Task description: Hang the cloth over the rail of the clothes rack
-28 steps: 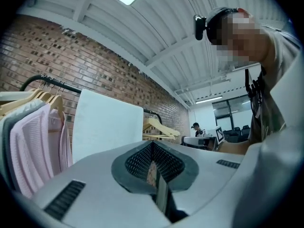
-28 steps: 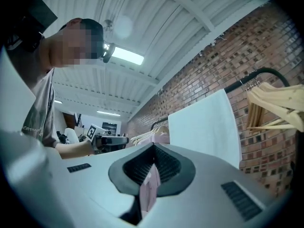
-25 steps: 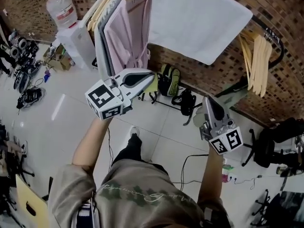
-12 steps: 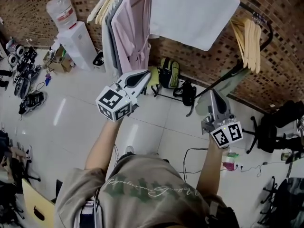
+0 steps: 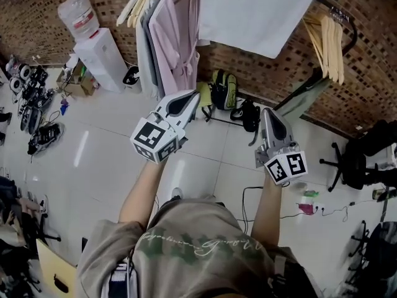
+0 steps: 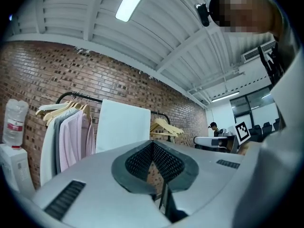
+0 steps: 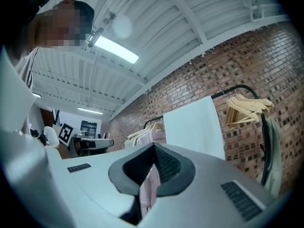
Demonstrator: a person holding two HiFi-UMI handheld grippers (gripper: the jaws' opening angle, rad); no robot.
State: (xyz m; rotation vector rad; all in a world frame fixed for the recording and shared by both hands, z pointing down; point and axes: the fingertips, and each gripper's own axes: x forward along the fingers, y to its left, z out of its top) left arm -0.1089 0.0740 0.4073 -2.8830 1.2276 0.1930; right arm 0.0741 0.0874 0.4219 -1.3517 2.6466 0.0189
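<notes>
Cloth (image 5: 254, 14) over rail (image 7: 237, 86), well apart from left tongs (image 5: 196, 95), right tongs (image 5: 267, 112); both closed.

The head view looks steeply down from above the person, with the clothes rack (image 5: 350, 27) at 12 o'clock. Both gripper views face nearly level along their jaws, sharing the distant cloth (image 5: 254, 14) and rack.

In the head view, the left gripper (image 5: 193, 99) has slid right and slightly down. The right gripper (image 5: 268, 113) has shifted left and up, and it now points straighter up the picture. The two have drawn closer together and sit nearer level.
</notes>
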